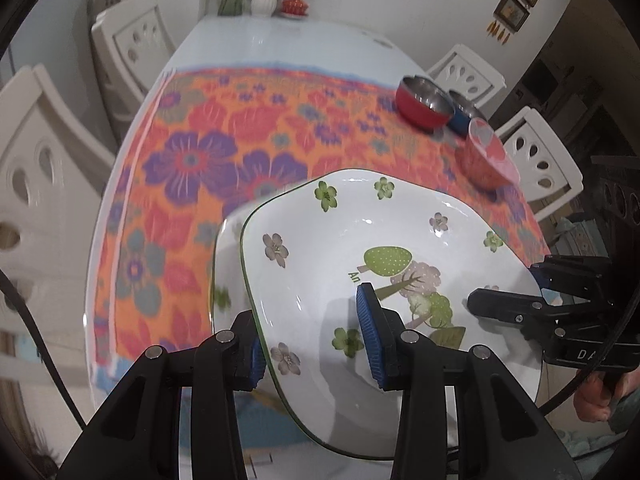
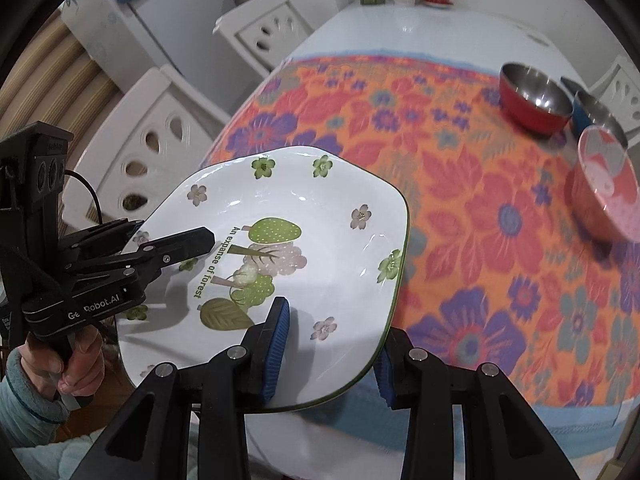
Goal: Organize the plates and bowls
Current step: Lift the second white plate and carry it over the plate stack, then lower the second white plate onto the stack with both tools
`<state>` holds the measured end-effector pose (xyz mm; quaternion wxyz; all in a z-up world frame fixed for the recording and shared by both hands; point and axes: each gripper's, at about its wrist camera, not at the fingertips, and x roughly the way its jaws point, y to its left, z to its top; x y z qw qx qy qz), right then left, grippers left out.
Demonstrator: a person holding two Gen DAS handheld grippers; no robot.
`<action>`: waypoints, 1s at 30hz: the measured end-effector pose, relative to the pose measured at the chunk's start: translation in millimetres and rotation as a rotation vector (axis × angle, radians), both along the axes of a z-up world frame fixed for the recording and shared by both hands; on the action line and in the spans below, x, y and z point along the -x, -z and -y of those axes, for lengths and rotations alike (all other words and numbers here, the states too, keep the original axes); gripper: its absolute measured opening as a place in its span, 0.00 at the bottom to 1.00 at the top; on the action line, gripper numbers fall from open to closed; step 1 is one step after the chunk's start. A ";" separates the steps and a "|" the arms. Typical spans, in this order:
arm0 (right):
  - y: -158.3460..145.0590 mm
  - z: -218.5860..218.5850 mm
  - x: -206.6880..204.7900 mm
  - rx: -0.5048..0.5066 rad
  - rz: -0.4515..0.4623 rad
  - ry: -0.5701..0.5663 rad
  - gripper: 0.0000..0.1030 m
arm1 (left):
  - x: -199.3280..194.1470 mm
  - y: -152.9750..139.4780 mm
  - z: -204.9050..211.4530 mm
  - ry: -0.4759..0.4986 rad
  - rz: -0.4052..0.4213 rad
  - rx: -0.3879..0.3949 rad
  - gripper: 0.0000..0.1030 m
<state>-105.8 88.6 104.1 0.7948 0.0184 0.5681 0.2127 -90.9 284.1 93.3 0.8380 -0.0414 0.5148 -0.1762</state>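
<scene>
A white squarish plate [image 1: 344,236] printed with trees and flowers is held tilted above the table's near edge; it also shows in the right wrist view [image 2: 320,216]. My left gripper [image 1: 312,340] is shut on the plate's left rim. My right gripper [image 2: 332,360] is shut on its right rim. A second white plate [image 1: 226,264] lies under it on the table. A red steel bowl [image 1: 424,106], a blue steel bowl [image 1: 464,114] and a pink bowl [image 1: 486,156] stand at the far right.
The table [image 1: 248,40] carries an orange floral cloth [image 1: 240,140]. A white vase [image 1: 264,0] and a small red dish [image 1: 295,5] stand at the far end. White chairs [image 1: 40,168] line both sides.
</scene>
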 end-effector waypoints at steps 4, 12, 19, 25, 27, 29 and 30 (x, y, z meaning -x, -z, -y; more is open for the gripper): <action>11.3 -3.8 8.2 0.009 -0.023 -0.004 0.36 | 8.2 12.1 -3.1 -0.006 -0.023 0.000 0.34; 24.2 -8.3 6.7 0.028 -0.050 0.008 0.36 | 6.4 28.0 -6.0 -0.020 -0.047 0.017 0.34; 32.6 -13.1 3.4 0.033 -0.072 0.022 0.36 | -2.5 39.9 -12.4 -0.036 -0.077 0.036 0.34; 39.7 -15.5 3.5 0.010 -0.092 0.035 0.36 | -11.9 40.5 -15.9 -0.027 -0.105 0.021 0.34; 41.9 -15.3 3.0 0.012 -0.099 0.037 0.36 | -15.9 39.8 -18.3 -0.026 -0.118 0.021 0.35; 43.4 -16.7 3.3 0.030 -0.095 0.030 0.36 | -19.8 38.2 -22.4 -0.027 -0.134 0.035 0.35; 44.1 -17.4 3.4 0.034 -0.096 0.025 0.36 | -21.0 37.9 -24.0 -0.028 -0.141 0.043 0.35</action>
